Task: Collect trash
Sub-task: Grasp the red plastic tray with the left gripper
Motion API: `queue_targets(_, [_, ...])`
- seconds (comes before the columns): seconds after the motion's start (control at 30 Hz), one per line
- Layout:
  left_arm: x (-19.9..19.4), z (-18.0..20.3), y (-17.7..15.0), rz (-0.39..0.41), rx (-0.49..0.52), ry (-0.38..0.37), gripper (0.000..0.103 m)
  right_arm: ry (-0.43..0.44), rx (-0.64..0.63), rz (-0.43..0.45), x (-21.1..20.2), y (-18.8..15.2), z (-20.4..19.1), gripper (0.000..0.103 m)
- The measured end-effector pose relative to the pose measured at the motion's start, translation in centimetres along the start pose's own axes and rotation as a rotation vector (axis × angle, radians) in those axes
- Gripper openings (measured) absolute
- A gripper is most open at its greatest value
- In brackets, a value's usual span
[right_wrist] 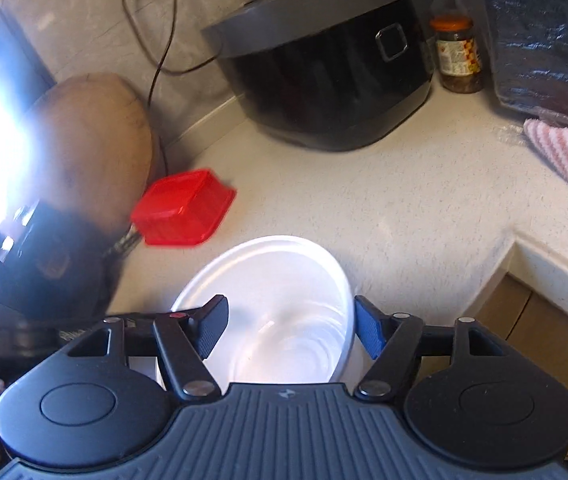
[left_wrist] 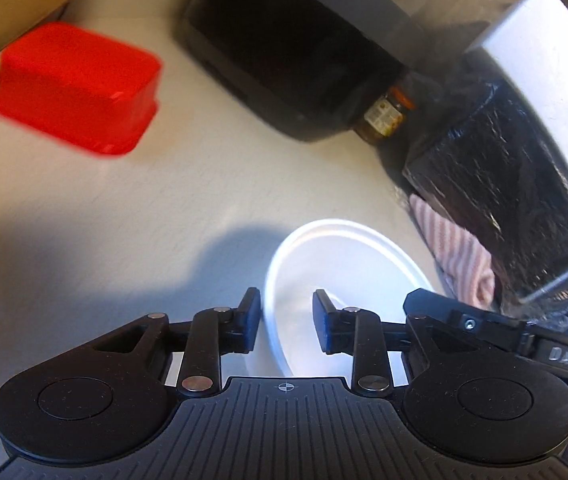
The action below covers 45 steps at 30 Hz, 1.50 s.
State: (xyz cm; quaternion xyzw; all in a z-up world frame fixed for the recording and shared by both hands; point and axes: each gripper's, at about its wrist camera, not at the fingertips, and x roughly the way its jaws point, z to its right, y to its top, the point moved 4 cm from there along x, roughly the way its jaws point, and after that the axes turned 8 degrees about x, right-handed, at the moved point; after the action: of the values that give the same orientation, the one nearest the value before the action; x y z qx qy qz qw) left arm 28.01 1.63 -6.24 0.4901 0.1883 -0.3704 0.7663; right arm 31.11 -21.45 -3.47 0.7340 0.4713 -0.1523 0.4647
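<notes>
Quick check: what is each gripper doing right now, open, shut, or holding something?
Left gripper: open, jaws astride the white bowl's rim, not gripping.
Right gripper: open, jaws wide around the white bowl, nothing gripped.

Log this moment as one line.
left gripper: open at white bowl rim | right gripper: open, fingers straddle bowl | red container: on counter
</notes>
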Motion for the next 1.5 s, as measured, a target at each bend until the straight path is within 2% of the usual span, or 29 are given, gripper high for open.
queue_targets(0.1, [1.7, 0.1, 1.8, -0.009, -0.02, -0.022, 0.031, -0.014, -0.019, 0.018, 0.9, 2.4, 0.6, 0.069])
queue_targets(0.17, [1.1, -0.3, 2.9, 0.017, -0.024, -0.029, 0.031, -0.047, -0.039, 0.028, 1.3, 4.3, 0.6, 0.069])
queue_targets(0.27, [-1.5, -1.7, 4.0, 0.119, -0.027, 0.036, 0.032, -0.049, -0.132, 0.063, 1.3, 7.3, -1.2, 0.071])
queue_targets(0.33, [-3.1, -3.2, 4.1, 0.18, -0.052, 0.121, 0.031, -0.01, -0.199, 0.056, 2.0, 9.2, -3.6, 0.075])
queue_targets(0.43, [-4.6, -5.5, 3.4, 0.225, -0.086, 0.247, 0.032, 0.063, -0.239, -0.029, 5.4, 11.7, -7.9, 0.084])
queue_targets(0.53, [-5.4, -7.5, 2.1, 0.23, -0.129, 0.302, 0.031, 0.143, -0.216, -0.18, 11.6, 13.2, -12.3, 0.084])
queue_targets(0.67, [-6.3, -9.0, 0.1, 0.227, -0.169, 0.323, 0.031, 0.154, -0.175, -0.298, 20.8, 14.0, -17.2, 0.084])
queue_targets(0.73, [-6.9, -9.2, -1.2, 0.223, -0.176, 0.314, 0.031, 0.157, -0.159, -0.323, 24.2, 13.8, -19.3, 0.084])
queue_targets(0.8, [-7.6, -9.3, -2.3, 0.222, -0.185, 0.301, 0.031, 0.156, -0.238, -0.322, 26.6, 12.6, -21.8, 0.084])
queue_targets(0.9, [-8.6, -9.2, -3.7, 0.221, -0.182, 0.28, 0.031, 0.089, -0.413, -0.332, 29.9, 10.5, -24.7, 0.085])
queue_targets(0.97, [-9.2, -9.1, -4.3, 0.224, -0.174, 0.27, 0.031, 0.036, -0.457, -0.305, 31.4, 10.0, -25.6, 0.086])
queue_targets(1.03, [-9.6, -9.1, -4.8, 0.228, -0.173, 0.256, 0.031, 0.006, -0.471, -0.316, 32.6, 10.0, -26.0, 0.086])
queue_targets(1.13, [-10.2, -9.3, -5.5, 0.23, -0.175, 0.241, 0.031, -0.017, -0.449, -0.381, 33.4, 10.0, -25.3, 0.087])
queue_targets(1.2, [-10.5, -9.7, -5.7, 0.234, -0.188, 0.236, 0.031, -0.01, -0.374, -0.408, 32.5, 9.9, -24.1, 0.087])
queue_targets(1.4, [-11.9, -11.0, -5.9, 0.272, -0.228, 0.236, 0.031, 0.109, -0.133, -0.562, 26.1, 6.2, -20.2, 0.087])
queue_targets(1.5, [-12.9, -12.0, -6.0, 0.309, -0.268, 0.26, 0.031, 0.139, -0.108, -0.589, 22.4, 3.2, -19.0, 0.087])
